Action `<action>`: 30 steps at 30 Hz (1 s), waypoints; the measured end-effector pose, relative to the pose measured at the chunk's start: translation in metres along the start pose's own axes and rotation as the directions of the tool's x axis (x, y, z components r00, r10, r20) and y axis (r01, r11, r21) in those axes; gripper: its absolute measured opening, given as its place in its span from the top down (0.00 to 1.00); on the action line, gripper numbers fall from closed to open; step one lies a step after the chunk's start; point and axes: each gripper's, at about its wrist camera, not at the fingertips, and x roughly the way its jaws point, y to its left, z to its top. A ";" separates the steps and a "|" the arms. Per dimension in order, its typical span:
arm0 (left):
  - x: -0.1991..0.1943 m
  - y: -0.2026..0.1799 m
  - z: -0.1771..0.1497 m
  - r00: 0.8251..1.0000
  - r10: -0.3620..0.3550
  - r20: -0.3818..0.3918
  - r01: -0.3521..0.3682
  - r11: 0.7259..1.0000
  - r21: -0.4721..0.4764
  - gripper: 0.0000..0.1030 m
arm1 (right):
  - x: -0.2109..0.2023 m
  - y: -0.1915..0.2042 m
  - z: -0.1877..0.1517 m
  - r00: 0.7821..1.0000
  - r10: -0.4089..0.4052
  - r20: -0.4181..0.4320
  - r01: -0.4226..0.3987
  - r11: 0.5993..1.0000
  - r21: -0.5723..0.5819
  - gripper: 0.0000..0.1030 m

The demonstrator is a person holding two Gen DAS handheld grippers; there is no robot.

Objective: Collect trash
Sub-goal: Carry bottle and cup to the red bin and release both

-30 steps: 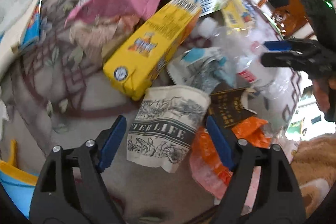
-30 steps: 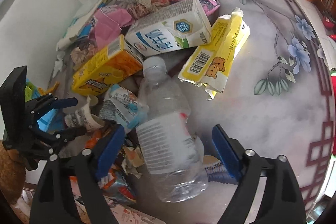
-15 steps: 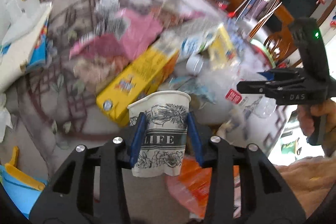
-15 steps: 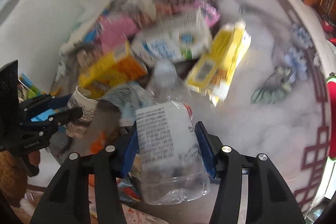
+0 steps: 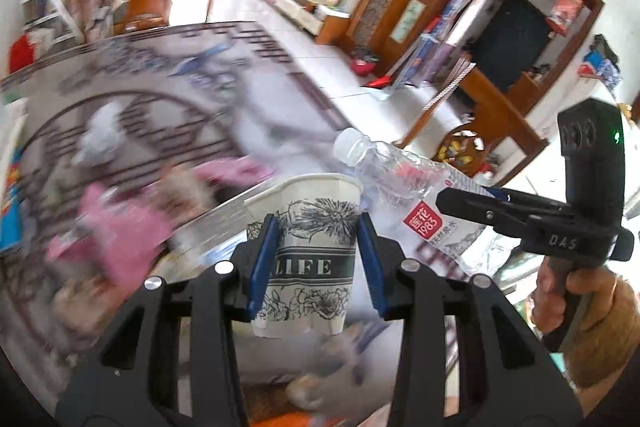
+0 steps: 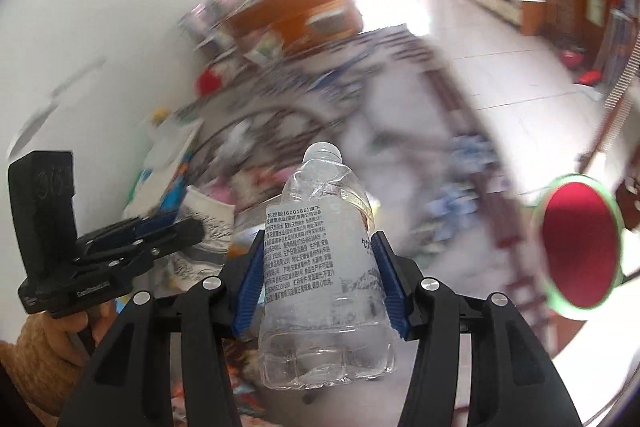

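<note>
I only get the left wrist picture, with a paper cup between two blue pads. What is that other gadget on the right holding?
Observer: The right gripper is shut on a clear plastic bottle, its pads pressing the labelled middle.
Operator: Anything left inside the bottle?
Observer: It looks empty, and its shoulder is dented.
Operator: What else shows there that I miss?
Observer: A round red disc with a green rim at the right edge.

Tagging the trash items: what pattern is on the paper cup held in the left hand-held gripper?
White paper cup with black line-drawn flowers and a dark band reading "LIFE"; clearest in the left wrist view.
</note>
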 end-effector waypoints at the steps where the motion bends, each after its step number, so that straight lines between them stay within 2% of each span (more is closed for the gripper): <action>1: 0.009 -0.009 0.006 1.000 -0.017 -0.005 0.017 1.000 0.009 0.62 | -0.005 -0.011 0.001 1.000 -0.024 0.012 0.024 0.999 0.022 0.52; 5: 0.063 -0.054 0.032 0.992 -0.116 -0.055 0.119 0.991 0.057 0.62 | -0.026 -0.086 -0.003 0.988 -0.151 0.036 0.141 0.971 0.195 0.52; 10: 0.141 -0.119 0.050 0.969 -0.192 -0.155 0.210 0.972 0.107 0.62 | -0.046 -0.182 -0.023 0.965 -0.261 0.016 0.230 0.879 0.417 0.52; 13: 0.181 -0.157 0.051 0.958 -0.198 -0.206 0.231 0.960 0.155 0.62 | -0.057 -0.224 -0.034 0.955 -0.296 0.001 0.256 0.830 0.496 0.52; 17: 0.231 -0.201 0.050 0.945 -0.191 -0.265 0.251 0.944 0.214 0.62 | -0.058 -0.264 -0.039 0.949 -0.314 -0.030 0.280 0.793 0.541 0.52; 20: 0.261 -0.221 0.053 0.937 -0.184 -0.297 0.257 0.940 0.226 0.62 | -0.059 -0.285 -0.041 0.948 -0.315 -0.041 0.283 0.778 0.561 0.51; 23: 0.282 -0.236 0.056 0.940 -0.162 -0.301 0.239 0.940 0.242 0.60 | -0.057 -0.300 -0.043 0.949 -0.311 -0.050 0.283 0.770 0.571 0.49; 24: 0.287 -0.239 0.057 0.940 -0.158 -0.302 0.235 0.942 0.238 0.52 | -0.056 -0.306 -0.043 0.949 -0.310 -0.054 0.283 0.766 0.577 0.49; 25: 0.291 -0.240 0.059 0.942 -0.153 -0.300 0.228 0.946 0.232 0.38 | -0.055 -0.311 -0.044 0.949 -0.309 -0.058 0.283 0.759 0.586 0.44; 26: 0.292 -0.239 0.060 0.944 -0.151 -0.292 0.222 0.948 0.226 0.33 | -0.054 -0.317 -0.043 0.949 -0.308 -0.060 0.282 0.755 0.592 0.34; 27: 0.292 -0.238 0.061 0.947 -0.151 -0.284 0.219 0.950 0.223 0.29 | -0.054 -0.321 -0.044 0.949 -0.311 -0.061 0.284 0.749 0.599 0.31; 30: 0.291 -0.232 0.062 0.947 -0.143 -0.288 0.211 0.952 0.221 0.29 | -0.055 -0.327 -0.044 0.947 -0.315 -0.062 0.286 0.740 0.609 0.30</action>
